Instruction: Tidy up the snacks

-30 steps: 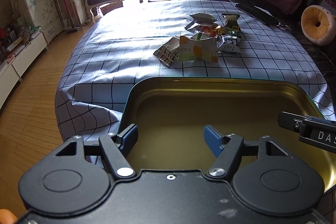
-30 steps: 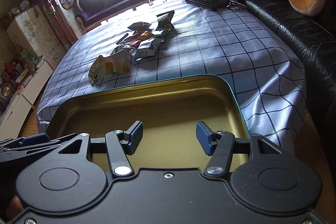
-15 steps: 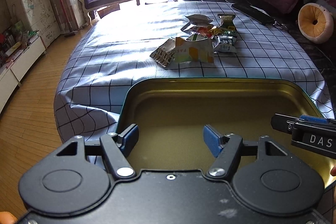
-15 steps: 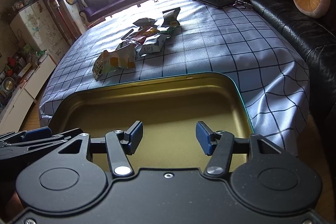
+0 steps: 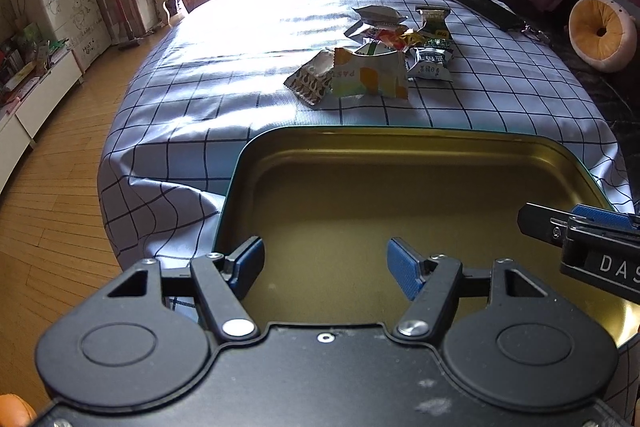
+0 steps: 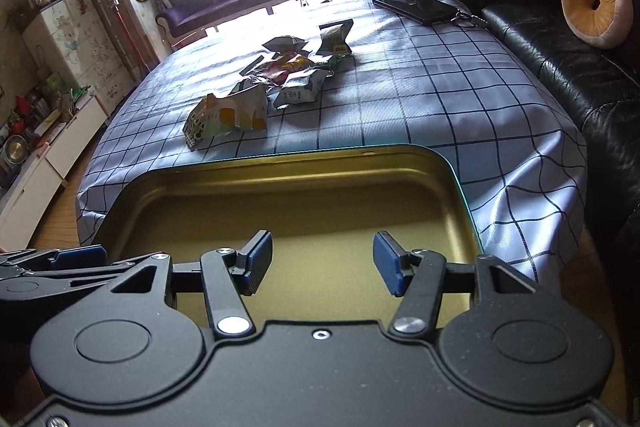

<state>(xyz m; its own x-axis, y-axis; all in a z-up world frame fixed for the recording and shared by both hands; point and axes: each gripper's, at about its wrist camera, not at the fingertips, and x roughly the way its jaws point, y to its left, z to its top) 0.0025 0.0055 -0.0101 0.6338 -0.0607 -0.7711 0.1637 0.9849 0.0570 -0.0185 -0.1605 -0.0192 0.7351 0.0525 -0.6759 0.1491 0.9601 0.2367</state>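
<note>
A gold tin tray (image 5: pixel 400 147) (image 6: pixel 304 171) lies empty at the near edge of the checked tablecloth. A pile of snack packets (image 5: pixel 376 67) (image 6: pixel 276 83) sits beyond it near the table's middle, a white-and-orange packet (image 5: pixel 370 77) (image 6: pixel 236 113) nearest. My left gripper (image 5: pixel 325 267) is open and empty over the tray's near left part. My right gripper (image 6: pixel 322 263) is open and empty over the tray's near right part; it also shows at the right edge of the left wrist view (image 5: pixel 580 227).
A black tablet (image 6: pixel 416 5) lies at the table's far right. A black leather sofa (image 6: pixel 560 59) with a round yellow cushion (image 6: pixel 596 5) runs along the right. Wooden floor (image 5: pixel 48 219) and cabinets lie to the left.
Both grippers have drawn back and risen slightly; the tray and snack pile sit a little farther away in both views. Nothing was grasped.
</note>
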